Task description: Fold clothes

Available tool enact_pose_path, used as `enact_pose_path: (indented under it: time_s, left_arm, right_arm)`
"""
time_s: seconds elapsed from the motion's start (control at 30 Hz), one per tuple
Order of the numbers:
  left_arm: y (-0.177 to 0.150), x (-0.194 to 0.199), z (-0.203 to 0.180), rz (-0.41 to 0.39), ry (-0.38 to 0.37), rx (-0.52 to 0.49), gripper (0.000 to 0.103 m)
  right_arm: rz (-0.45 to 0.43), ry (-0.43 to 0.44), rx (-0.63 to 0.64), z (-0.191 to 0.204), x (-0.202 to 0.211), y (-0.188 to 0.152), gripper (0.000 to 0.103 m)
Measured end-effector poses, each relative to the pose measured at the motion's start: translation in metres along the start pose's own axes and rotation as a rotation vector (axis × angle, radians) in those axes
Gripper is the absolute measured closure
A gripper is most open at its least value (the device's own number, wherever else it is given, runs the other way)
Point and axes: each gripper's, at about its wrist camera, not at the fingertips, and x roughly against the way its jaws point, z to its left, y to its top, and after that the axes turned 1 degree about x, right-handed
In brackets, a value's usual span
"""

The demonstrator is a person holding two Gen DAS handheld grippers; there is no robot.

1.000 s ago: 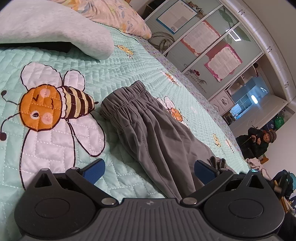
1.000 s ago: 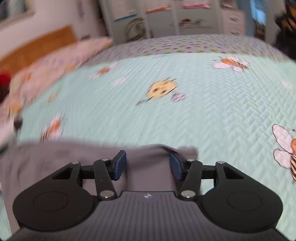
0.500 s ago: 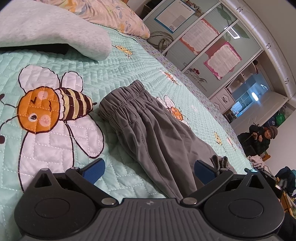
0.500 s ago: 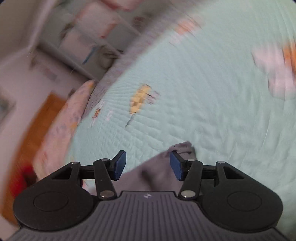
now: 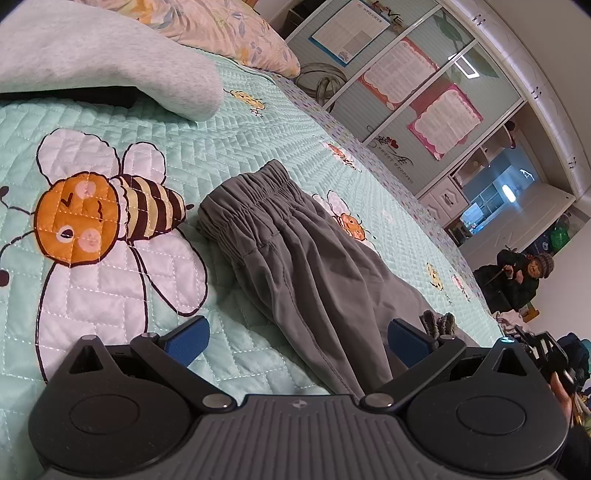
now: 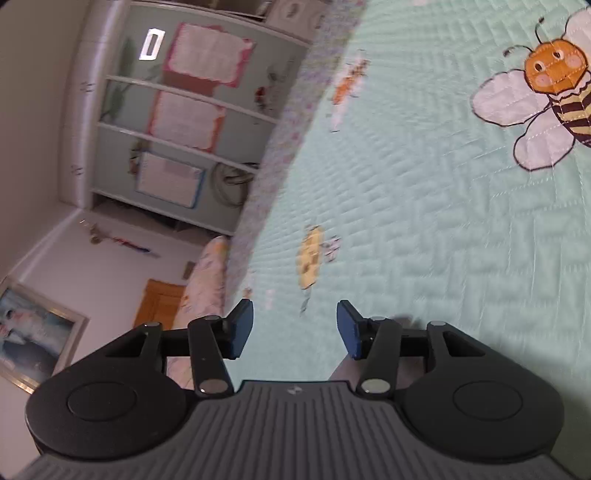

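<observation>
Grey trousers [image 5: 295, 251] lie folded lengthwise on the mint bee-print quilt [image 5: 258, 125], elastic waistband at the far end. In the left wrist view my left gripper [image 5: 297, 341] hovers low over the near part of the trousers, jaws wide open, with the right fingertip [image 5: 410, 345] above the cloth and the left one above bare quilt. In the right wrist view my right gripper [image 6: 295, 328] is rolled to one side and stands half open over the quilt [image 6: 424, 221], nothing between its pads. Only a sliver of the grey trousers [image 6: 341, 371] shows under its right finger.
A pale blue folded cloth [image 5: 110, 62] and a floral pillow [image 5: 221, 29] lie at the head of the bed. A small grey bundle [image 5: 437, 321] rests on the trousers' far leg end. A wardrobe with posters [image 5: 424, 92] stands beyond; a person [image 5: 517, 280] sits at the bedside.
The right gripper has rolled and swung off the grey cloth, which has slid almost out of its view. The left gripper has stayed put, still open.
</observation>
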Motion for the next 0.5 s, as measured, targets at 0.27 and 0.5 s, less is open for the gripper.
enact_pose_path:
  time_s: [0.27,0.5]
  left_arm:
    - [0.0,0.001,0.001,-0.002,-0.002,0.004,0.001]
    - [0.0,0.0,0.001,-0.002,0.0,0.001,0.001]
  right_arm:
    - [-0.021,-0.128,0.034,-0.014,-0.017,0.013,0.05]
    - [0.049,-0.134,0.098,0.0,-0.01,-0.013,0.045]
